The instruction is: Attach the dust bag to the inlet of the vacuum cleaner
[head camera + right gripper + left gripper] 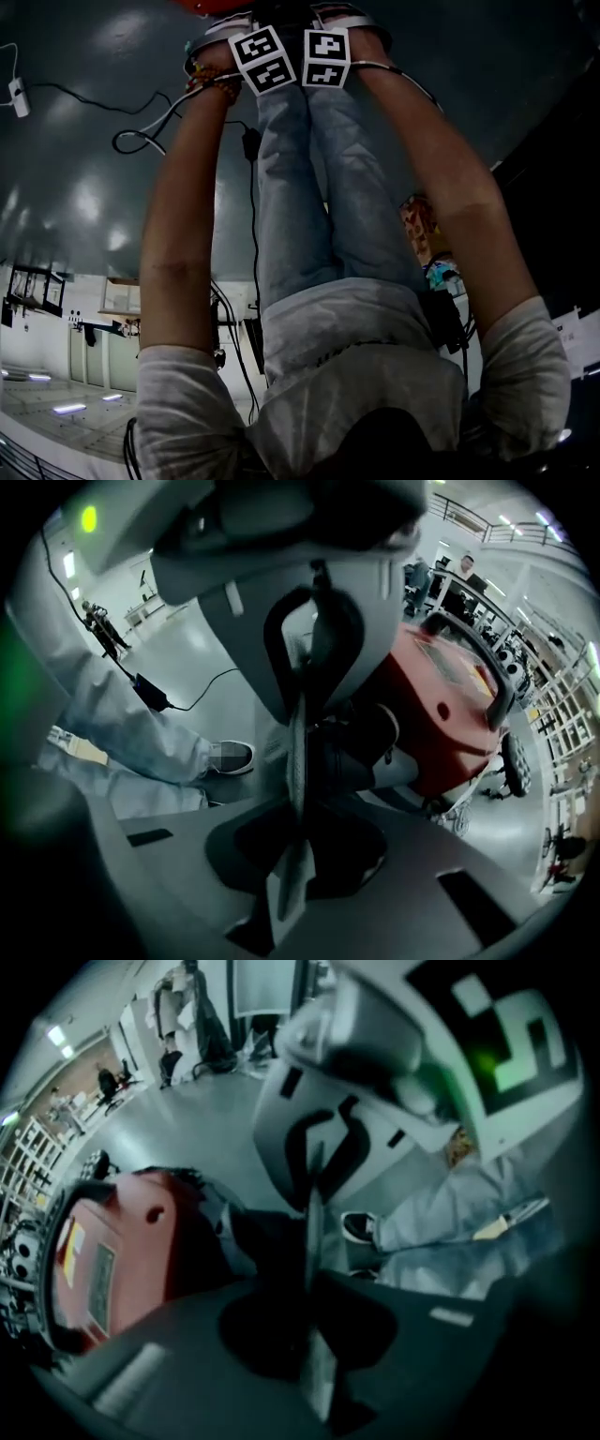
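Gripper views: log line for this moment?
left tool shut on thin grey flat sheet, edge-on | right tool shut on same sheet | red plastic vacuum cleaner beside them

You stood on a glossy grey floor [84, 112] that caught pale patches of light, with a black cable [141, 141] looped across it. Metal shelving racks [562, 696] lined one side, and strip lights [511, 521] ran overhead, with white walls [37, 319] beyond.

A black cable [192, 707] and its power brick [150, 690] lie on grey floor [187, 649].
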The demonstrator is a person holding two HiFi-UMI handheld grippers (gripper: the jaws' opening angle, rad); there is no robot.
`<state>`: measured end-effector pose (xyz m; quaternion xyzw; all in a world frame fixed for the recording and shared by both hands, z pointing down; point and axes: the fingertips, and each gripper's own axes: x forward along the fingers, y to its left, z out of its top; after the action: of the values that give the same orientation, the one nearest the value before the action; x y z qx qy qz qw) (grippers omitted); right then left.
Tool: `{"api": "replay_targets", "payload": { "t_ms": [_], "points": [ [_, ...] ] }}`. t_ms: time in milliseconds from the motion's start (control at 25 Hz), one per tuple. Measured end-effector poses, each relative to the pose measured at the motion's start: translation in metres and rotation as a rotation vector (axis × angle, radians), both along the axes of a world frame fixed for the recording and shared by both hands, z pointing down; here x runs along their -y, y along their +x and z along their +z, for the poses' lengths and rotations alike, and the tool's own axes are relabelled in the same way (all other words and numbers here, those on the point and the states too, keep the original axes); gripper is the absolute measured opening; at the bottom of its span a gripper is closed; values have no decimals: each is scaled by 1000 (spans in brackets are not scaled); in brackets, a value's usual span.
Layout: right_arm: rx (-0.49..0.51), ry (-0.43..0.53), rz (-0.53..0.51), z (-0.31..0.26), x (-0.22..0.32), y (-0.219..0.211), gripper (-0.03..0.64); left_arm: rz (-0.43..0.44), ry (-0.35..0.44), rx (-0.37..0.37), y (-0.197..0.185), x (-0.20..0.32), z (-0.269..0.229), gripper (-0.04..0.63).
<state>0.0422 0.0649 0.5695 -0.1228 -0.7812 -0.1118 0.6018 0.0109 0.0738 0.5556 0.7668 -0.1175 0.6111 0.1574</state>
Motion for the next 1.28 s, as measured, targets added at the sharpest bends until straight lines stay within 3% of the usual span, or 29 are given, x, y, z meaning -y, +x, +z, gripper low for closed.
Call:
{"api": "replay_targets", "payload": {
  "t_ms": [160,360,640,840,1080,1280],
  "points": [
    [17,35,-56,-15,4,-12,34,-100,-18,-11,-8,-8,9,28],
    [25,6,32,4,5,0,32,2,43,9,-1,8,-9,29],
    [30,70,-47,-12,11,-13,34,-98,47,0,-12,0,9,26],
    [16,31,75,6,14,5,32,13,98,3,4,18,-14,34],
    [47,98,-34,-18,16,-11,34,-80,86,11,-12,3,-2,25],
    [42,66,26,-14,20,-3,34,-93,76,-1,-6,11,-8,28]
  ]
}}
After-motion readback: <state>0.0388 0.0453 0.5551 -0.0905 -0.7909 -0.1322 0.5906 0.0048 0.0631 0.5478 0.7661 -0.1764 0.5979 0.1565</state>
